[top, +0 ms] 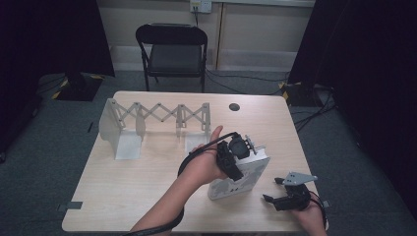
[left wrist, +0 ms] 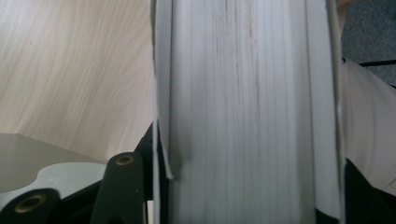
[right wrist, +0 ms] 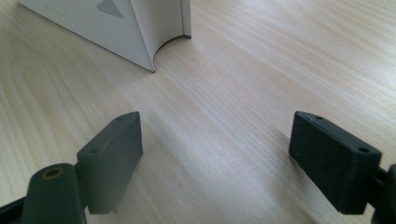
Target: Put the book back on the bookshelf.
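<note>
High view: my left gripper (top: 241, 160) clamps a thick white book (top: 246, 179) from above. The book stands on the table (top: 128, 182) right of centre, leaning a little, cover toward me. Left gripper view: the page block (left wrist: 243, 112) runs up between my jaws, a cover board on each flank, so I am pinching the whole book across its thickness. The front cover (left wrist: 161, 140) peels slightly off the pages low on its edge.

Right gripper (top: 282, 199) rests near the table's front right corner, just right of the book and apart from it. Right gripper view: jaws spread wide, nothing between them but bare wood; the book's corner (right wrist: 154, 51) shows ahead.

Step in hand, as I judge it: carry the book to the expanding white bookrack (top: 157, 115) at the back left and stand it in a bay.
- Keep the squeeze square across both covers, or the loose front cover may slip and the pages sag.
- Lift straight and clear of the table before crossing.
- Hold the book upright on the way, so that it enters a bay cleanly.
- Right gripper could steady the rack, which looks light; a nudge may slide it.

Surroundings: the rack's divider plates (top: 109, 125) stand upright. The table between book and rack is bare. A round cable port (top: 234, 106) sits at the back edge, off my likely path. A black folding chair (top: 172, 49) stands beyond the table, well away. My own trailing cable (top: 194, 157) loops by the wrist and could snag on the book's top.
</note>
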`<state>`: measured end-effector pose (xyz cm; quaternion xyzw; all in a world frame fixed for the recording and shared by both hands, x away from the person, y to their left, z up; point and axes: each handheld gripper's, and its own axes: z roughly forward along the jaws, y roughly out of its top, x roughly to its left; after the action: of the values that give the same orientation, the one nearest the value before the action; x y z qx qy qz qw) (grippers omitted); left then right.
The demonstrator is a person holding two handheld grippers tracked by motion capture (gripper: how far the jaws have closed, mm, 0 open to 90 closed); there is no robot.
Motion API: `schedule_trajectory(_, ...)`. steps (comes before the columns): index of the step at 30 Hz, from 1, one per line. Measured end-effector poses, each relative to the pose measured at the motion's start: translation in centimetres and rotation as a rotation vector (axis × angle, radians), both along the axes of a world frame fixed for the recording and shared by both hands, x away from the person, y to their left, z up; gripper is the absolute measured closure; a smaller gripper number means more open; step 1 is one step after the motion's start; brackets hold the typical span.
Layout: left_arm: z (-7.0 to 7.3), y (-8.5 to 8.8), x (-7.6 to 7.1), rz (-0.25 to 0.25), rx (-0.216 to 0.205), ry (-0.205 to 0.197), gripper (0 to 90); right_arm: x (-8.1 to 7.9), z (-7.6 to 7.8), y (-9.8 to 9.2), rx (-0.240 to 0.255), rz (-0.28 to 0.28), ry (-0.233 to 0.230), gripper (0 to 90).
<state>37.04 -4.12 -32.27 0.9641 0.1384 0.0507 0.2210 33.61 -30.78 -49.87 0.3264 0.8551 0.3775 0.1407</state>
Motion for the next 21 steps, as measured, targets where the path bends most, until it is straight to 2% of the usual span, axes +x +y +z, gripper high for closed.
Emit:
schedule_trajectory(2,0.0,0.0,0.1,0.003,-0.009,-0.003,47.9,0.0,0.0,0.0,-0.001,0.000,0.000,16.9)
schedule_trajectory(4,0.3,-0.3,0.2,0.004,-0.047,-0.010,48.1,0.0,0.0,0.0,-0.002,-0.001,-0.001,16.9)
schedule_trajectory(6,0.2,-0.7,0.4,0.008,-0.038,0.018,49.4,0.0,0.0,0.0,-0.002,-0.001,-0.001,16.9)
schedule_trajectory(12,0.3,-0.7,0.4,0.015,-0.034,0.018,52.4,0.0,0.0,0.0,0.000,-0.002,-0.002,16.9)
schedule_trajectory(17,0.5,-1.1,-0.2,0.051,-0.011,0.015,53.3,0.0,0.0,0.0,0.001,-0.002,0.000,16.9)
schedule_trajectory(21,0.7,-1.0,-0.3,0.056,0.008,0.025,53.4,0.0,0.0,0.0,0.000,-0.001,0.000,16.9)
